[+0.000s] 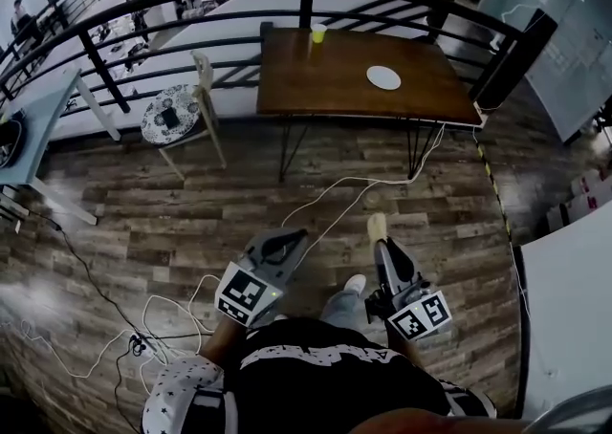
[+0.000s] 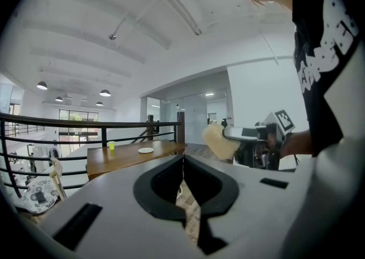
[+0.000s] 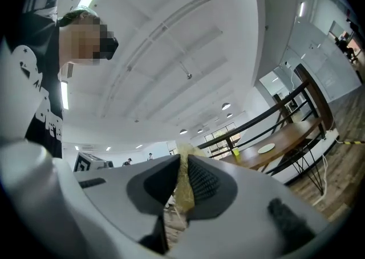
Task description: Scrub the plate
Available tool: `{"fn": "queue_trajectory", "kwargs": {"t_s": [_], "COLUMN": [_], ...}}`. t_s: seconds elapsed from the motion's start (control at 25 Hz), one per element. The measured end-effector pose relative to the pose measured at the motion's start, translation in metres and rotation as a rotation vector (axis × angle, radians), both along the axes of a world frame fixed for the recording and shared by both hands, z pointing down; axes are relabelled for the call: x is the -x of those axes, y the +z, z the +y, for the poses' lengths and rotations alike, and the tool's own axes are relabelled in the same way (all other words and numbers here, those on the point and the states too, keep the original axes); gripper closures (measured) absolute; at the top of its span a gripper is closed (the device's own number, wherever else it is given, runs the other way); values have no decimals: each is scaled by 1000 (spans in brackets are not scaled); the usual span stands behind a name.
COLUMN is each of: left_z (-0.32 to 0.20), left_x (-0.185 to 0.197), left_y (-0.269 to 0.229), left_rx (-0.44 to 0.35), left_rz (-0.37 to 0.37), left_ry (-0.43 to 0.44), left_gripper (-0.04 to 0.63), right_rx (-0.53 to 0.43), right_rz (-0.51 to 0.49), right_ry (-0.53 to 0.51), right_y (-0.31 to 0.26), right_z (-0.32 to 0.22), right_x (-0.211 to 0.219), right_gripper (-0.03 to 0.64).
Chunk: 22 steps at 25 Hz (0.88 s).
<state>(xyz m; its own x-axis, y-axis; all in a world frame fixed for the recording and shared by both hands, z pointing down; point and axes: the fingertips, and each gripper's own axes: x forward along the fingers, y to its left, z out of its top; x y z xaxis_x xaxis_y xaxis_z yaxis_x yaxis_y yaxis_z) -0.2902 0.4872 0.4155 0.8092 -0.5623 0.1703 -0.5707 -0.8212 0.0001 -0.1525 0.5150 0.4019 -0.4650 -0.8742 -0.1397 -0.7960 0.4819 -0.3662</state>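
Fingers of right gripper tight on sponge, left gripper closed, empty

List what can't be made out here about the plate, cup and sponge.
Plate: too small and far away in all views to show dirt.
Yellow cup: contents too small to see, head view.
Sponge: mostly hidden by the fingers of the right gripper, in its own view.

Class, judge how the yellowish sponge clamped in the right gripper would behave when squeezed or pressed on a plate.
Probably soft: the sponge looks pinched thin between the jaws of the right gripper, yet bulges past them in the left gripper view. Likely light, since it juts out without sagging. Its fibrous surface should resist slipping.
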Motion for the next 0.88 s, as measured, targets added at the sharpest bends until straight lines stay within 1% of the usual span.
{"fn": "queue_trajectory", "kwargs": {"t_s": [0.08,0.2,0.32,0.48,0.6,0.88], "left_z": [-14,-35,-52,-72,-85,-110], "left_x": [-8,-18,-38,-73,-94,-113], "left_y": [0,5,4,0,4,5], "left_rx": [0,29,37,15,27,48], "left_rz": [-9,-27,-29,-30,-39,-58], "left_ry": [-12,-27,-6,42,51,54], "left_gripper": [582,581,583,582,583,582], "right_rx": [21,22,22,43,60,51], "right_rz": [10,23,22,15,7,0], "right_ry": [-3,-4,9,22,34,41], "right_y": [5,5,6,15,22,22], "right_z": [-13,-31,-48,-65,-75,-102], "right_x": [-11,-26,-43,-63,-81,-105], "right_gripper": [568,568,568,568,568,568]}}
